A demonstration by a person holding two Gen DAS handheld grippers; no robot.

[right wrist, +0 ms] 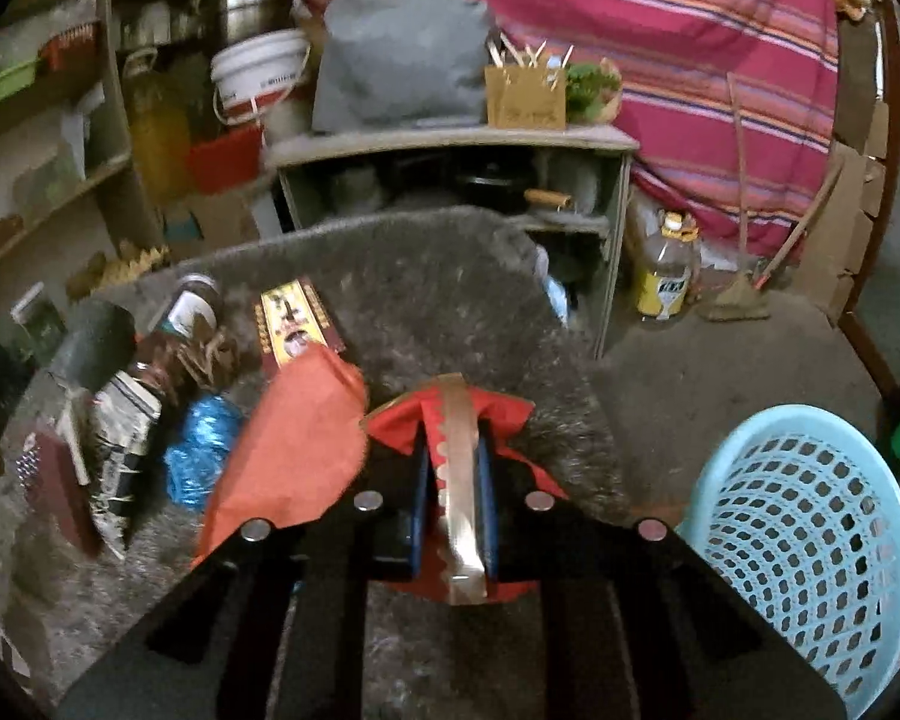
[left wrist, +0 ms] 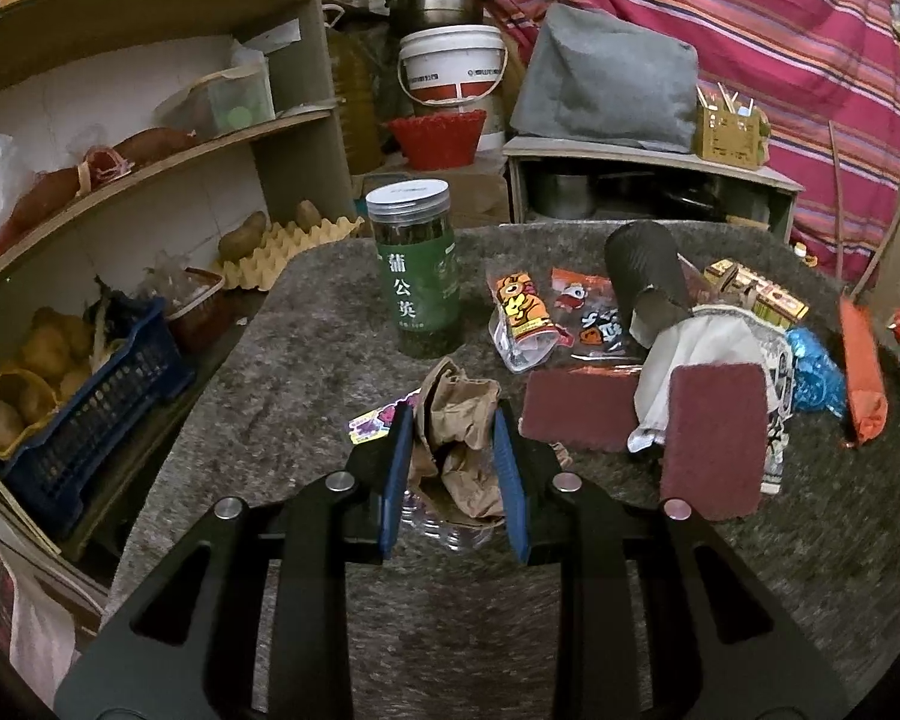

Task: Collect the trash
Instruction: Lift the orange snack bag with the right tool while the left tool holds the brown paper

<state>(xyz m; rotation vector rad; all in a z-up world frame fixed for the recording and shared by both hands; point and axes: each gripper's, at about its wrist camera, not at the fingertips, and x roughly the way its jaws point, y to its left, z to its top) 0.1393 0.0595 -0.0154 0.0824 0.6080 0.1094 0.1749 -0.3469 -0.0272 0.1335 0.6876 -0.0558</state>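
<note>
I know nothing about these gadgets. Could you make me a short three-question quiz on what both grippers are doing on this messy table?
1. True or false: the left gripper is clamped on the crumpled brown paper wad.
2. What does the right gripper pinch? A) the blue foil wrapper B) the red wrapper with a gold serrated strip C) the black ribbed paper cup
3. Fill in: the light blue perforated plastic basket stands beside the grey felt-covered table, on the right gripper's ____ side.

Key: 1 true; 2 B; 3 right.
</note>
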